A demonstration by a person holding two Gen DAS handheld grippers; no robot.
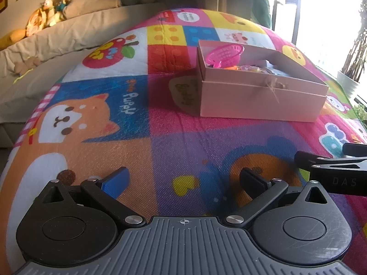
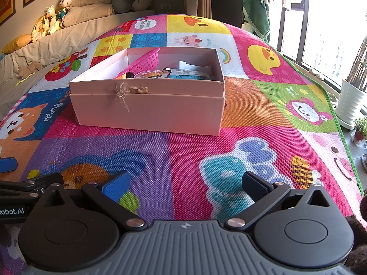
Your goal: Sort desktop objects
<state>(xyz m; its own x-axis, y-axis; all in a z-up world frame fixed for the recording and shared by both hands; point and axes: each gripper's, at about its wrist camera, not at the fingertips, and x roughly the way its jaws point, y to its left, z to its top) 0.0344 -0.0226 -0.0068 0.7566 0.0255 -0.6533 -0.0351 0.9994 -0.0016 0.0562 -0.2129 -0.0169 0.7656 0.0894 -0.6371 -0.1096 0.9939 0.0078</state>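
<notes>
A pink cardboard box [image 2: 149, 112] stands open on the colourful play mat [image 2: 160, 155]; it also shows in the left wrist view [image 1: 261, 98]. Inside lie a pink plastic basket [image 2: 144, 60], a round patterned item [image 2: 151, 74] and a blue-and-white packet [image 2: 190, 74]. The basket also shows in the left wrist view [image 1: 227, 51]. My left gripper [image 1: 183, 180] is open and empty, low over the mat, well short of the box. My right gripper [image 2: 185, 184] is open and empty, in front of the box.
A bed with beige bedding [image 2: 68, 29] and soft toys [image 2: 55, 13] runs along the left. A window [image 2: 332, 34] and a white plant pot [image 2: 351, 100] are on the right, past the mat's green edge. The right gripper's side shows in the left wrist view [image 1: 332, 169].
</notes>
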